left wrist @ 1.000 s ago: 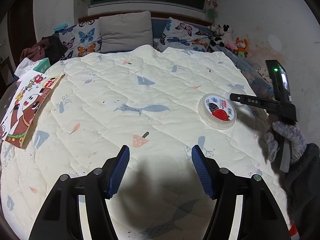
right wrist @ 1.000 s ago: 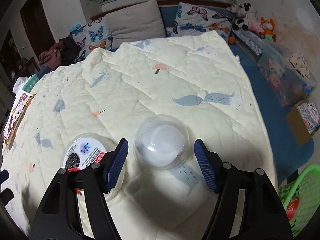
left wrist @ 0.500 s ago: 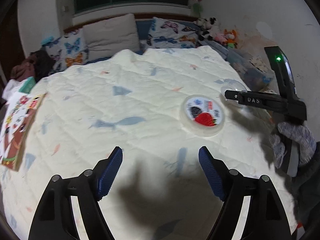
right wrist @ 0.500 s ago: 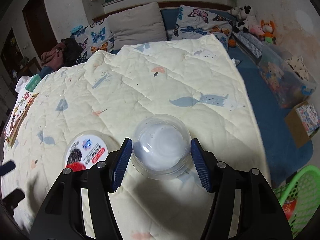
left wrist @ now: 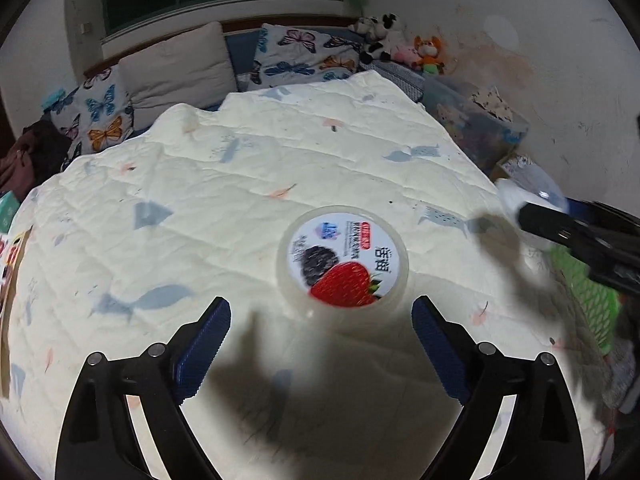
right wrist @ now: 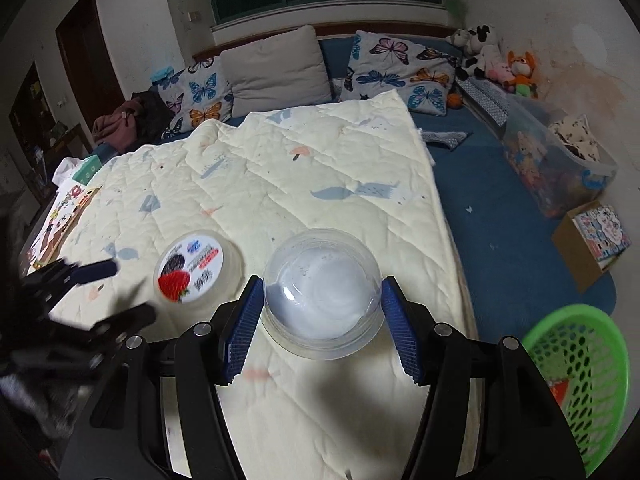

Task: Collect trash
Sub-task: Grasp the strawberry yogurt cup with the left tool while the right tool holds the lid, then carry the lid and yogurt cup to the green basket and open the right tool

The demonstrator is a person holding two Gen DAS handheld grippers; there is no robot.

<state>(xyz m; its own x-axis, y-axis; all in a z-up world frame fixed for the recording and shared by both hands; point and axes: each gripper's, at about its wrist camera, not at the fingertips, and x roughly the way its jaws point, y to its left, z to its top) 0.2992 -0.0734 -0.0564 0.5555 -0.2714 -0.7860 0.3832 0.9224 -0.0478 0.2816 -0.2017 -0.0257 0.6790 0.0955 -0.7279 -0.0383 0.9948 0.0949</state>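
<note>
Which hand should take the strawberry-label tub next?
Left. The left hand-held gripper is opening just short of the strawberry-label tub, nothing between its pads. The right hand-held gripper is shut on the clear dome cup.

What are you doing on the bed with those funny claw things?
Picking up trash. The right gripper is clamped on a clear plastic cup turned upside down. The left gripper is opening its jaws in front of a strawberry tub lying on the quilt, not touching it. A green basket waits beside the bed.
</note>
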